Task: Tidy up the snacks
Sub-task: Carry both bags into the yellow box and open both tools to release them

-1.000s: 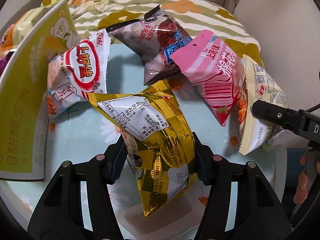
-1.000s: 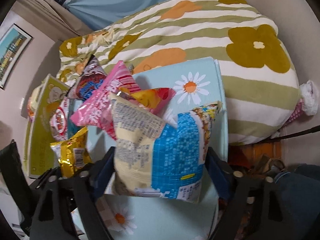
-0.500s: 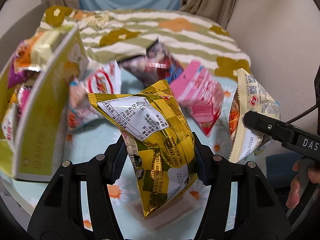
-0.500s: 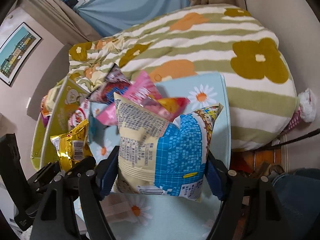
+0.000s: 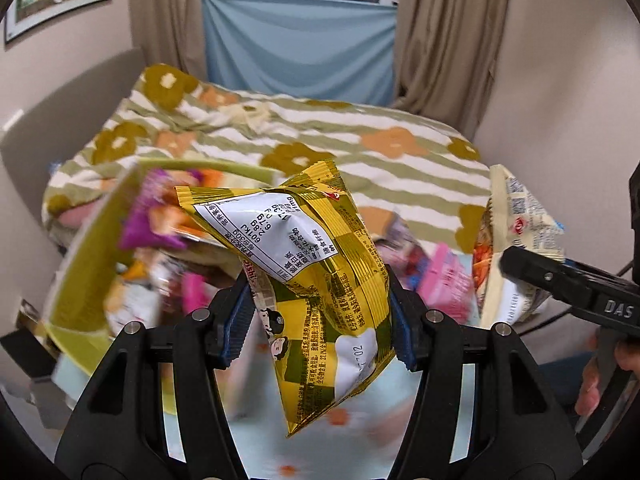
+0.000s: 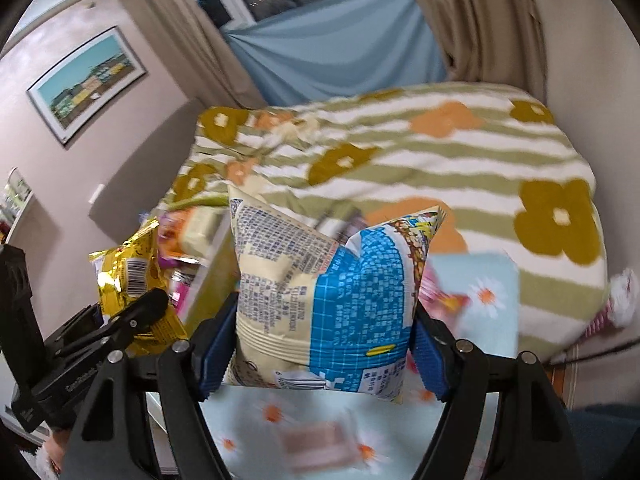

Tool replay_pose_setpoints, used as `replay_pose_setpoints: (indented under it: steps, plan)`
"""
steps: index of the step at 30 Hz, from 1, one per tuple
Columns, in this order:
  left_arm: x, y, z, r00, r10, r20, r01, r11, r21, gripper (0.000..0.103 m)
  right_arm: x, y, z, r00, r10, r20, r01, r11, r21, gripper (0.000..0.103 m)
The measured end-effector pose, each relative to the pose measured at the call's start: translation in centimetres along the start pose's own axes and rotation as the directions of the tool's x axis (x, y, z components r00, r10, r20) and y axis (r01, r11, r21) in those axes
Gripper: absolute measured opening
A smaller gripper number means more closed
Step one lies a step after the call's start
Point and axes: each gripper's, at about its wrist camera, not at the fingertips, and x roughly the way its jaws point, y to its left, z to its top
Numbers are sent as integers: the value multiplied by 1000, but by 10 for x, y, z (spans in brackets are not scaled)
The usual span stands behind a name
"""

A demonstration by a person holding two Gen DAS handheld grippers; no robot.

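My left gripper (image 5: 320, 316) is shut on a gold snack bag (image 5: 316, 276) and holds it in the air, above the right side of a yellow-green box (image 5: 80, 264) that holds several snack packs. My right gripper (image 6: 320, 344) is shut on a cream and blue snack bag (image 6: 332, 304), also held up off the table. The gold bag shows at the left of the right wrist view (image 6: 132, 280), and the cream bag at the right of the left wrist view (image 5: 516, 248). A pink pack (image 5: 444, 280) and a dark pack (image 5: 400, 244) lie blurred on the table below.
A light blue table cover with daisies (image 6: 480, 288) lies under both grippers. Behind it is a bed with a striped flower blanket (image 5: 320, 132). Walls stand close on the left and right, with curtains (image 5: 444, 28) and a window at the back.
Both grippers have risen and tilted up with their bags, so the table dropped low and the bed and window came into view. The left gripper has moved toward the yellow-green box.
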Motion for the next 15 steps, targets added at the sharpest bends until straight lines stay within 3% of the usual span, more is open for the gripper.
replay_pose_setpoints:
  steps: [7,15]
  plan:
    - [-7,94,19,999,42,-14,-43,999,-31,57,24,92,12,996,78,33,-75,995,-70,73]
    - [28,188,18,993,29,-111,-33,999,-31,57,81,175,13,996,89,-16,-89,994,-59,73]
